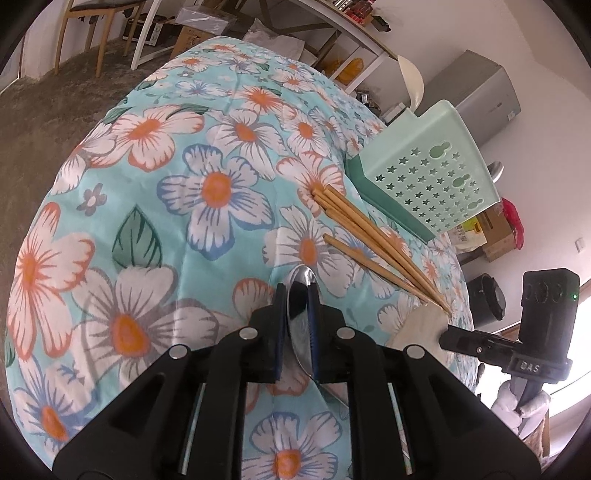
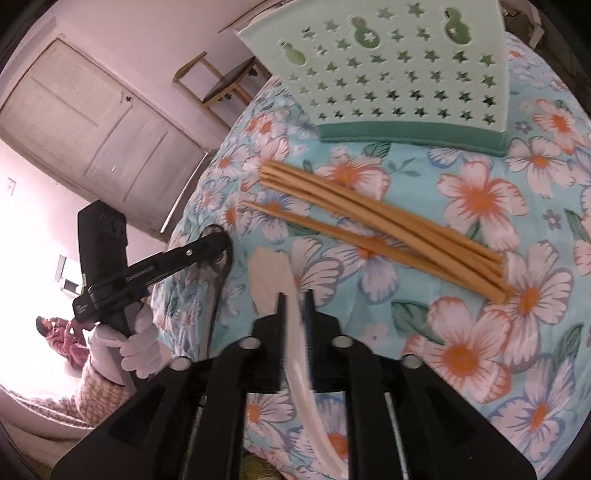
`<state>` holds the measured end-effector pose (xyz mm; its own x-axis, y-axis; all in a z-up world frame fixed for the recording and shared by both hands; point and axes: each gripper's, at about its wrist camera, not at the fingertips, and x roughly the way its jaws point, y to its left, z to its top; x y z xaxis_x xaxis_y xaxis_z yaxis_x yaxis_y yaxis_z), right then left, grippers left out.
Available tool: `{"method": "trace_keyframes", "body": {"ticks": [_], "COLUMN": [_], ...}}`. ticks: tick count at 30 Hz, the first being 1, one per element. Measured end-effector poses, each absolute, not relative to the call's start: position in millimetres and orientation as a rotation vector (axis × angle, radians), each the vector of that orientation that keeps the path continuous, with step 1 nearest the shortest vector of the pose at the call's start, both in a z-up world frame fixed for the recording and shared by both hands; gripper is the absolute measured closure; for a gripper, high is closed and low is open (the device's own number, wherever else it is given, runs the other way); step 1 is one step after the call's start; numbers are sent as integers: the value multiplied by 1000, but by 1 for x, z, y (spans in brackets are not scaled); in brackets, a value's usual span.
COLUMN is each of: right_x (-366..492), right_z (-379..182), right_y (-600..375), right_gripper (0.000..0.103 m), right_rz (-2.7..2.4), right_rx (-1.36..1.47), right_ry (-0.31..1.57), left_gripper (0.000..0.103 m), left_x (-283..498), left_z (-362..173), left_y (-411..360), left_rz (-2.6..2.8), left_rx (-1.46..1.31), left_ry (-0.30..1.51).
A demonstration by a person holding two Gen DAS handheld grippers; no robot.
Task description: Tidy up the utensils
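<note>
My left gripper is shut on a shiny metal spoon, bowl forward, just above the floral tablecloth. My right gripper is shut on a white ceramic spoon. In the left wrist view the white spoon and the right gripper show at the right. In the right wrist view the left gripper holds the metal spoon at the left. Several wooden chopsticks lie in a loose bundle in front of a mint green utensil holder with star holes.
The table edge curves away at the left in both views. A wooden chair, a white shelf and a grey cabinet stand beyond the table. A door and a seated person show in the right wrist view.
</note>
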<state>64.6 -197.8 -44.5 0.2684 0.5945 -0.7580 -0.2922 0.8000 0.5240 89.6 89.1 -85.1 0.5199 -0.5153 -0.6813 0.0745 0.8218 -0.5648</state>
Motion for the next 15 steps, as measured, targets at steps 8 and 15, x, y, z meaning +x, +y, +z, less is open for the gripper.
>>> {"method": "trace_keyframes", "body": {"ticks": [8, 15], "right_x": [66, 83], "right_z": [-51, -74], "right_y": [-186, -186], "right_gripper": [76, 76], "right_rz": [631, 670], "right_rx": [255, 330], "right_ry": [1167, 1194], "left_gripper": [93, 93], "left_x": [90, 89], "left_z": [-86, -86], "left_y": [89, 89], "left_rz": [-370, -368], "left_rx": [-510, -514], "left_ry": [965, 966]}}
